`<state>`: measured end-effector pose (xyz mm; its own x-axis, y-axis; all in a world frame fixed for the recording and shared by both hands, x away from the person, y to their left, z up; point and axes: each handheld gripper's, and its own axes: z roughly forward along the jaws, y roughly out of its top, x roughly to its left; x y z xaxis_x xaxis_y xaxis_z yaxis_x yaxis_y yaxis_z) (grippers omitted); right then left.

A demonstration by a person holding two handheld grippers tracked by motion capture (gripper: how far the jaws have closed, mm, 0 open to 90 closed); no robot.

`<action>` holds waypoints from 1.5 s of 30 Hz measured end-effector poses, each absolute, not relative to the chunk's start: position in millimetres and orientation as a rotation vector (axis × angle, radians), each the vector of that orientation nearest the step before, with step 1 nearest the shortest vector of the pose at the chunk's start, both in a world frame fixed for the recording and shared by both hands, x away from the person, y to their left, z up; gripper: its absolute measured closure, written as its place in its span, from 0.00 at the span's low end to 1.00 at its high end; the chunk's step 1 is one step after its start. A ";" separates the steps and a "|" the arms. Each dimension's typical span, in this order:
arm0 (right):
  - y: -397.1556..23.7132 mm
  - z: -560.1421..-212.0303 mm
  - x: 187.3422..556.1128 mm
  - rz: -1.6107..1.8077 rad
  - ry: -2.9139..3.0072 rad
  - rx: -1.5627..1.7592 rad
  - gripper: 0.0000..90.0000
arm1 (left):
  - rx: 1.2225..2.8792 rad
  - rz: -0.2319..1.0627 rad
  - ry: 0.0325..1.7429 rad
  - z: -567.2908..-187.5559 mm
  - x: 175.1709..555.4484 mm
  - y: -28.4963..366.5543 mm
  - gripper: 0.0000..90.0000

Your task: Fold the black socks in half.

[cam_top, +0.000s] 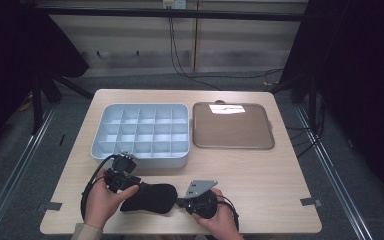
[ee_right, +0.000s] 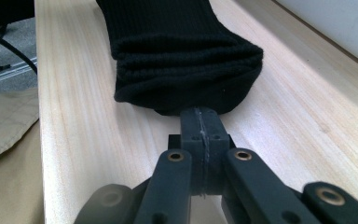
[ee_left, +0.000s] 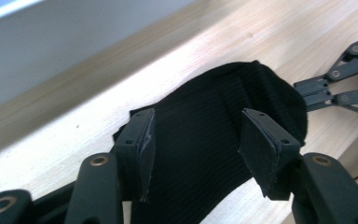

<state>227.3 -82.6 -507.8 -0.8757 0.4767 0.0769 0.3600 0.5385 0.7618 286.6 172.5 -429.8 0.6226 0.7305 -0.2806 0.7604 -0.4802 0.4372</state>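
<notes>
While our right gripper pinches the folded black ribbed sock (lower centre), our left gripper gapes half-open, empty; next, re-grip.

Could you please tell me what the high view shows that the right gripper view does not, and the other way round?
The high view alone takes in the divided tray, the brown flat tray and both hands. The right gripper view alone shows, close up, the right gripper with jaws pressed together at the edge of the black sock, perhaps pinching it, plus the sock's ribbed, folded layers. Both share the sock lying on the wooden table.
</notes>
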 end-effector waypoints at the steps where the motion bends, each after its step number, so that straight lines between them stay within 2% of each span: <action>1: -82.6 -507.8 227.2 1.254 2.631 0.720 1.00 | 2.320 -0.076 1.170 -430.4 287.0 173.6 0.50; 20: -82.7 -507.8 227.2 1.254 2.631 0.719 1.00 | 2.317 -0.034 1.202 -437.5 286.6 189.6 0.37; 45: -82.6 -507.8 227.2 1.254 2.631 0.717 1.00 | 2.309 -0.013 1.250 -447.3 283.6 203.3 0.38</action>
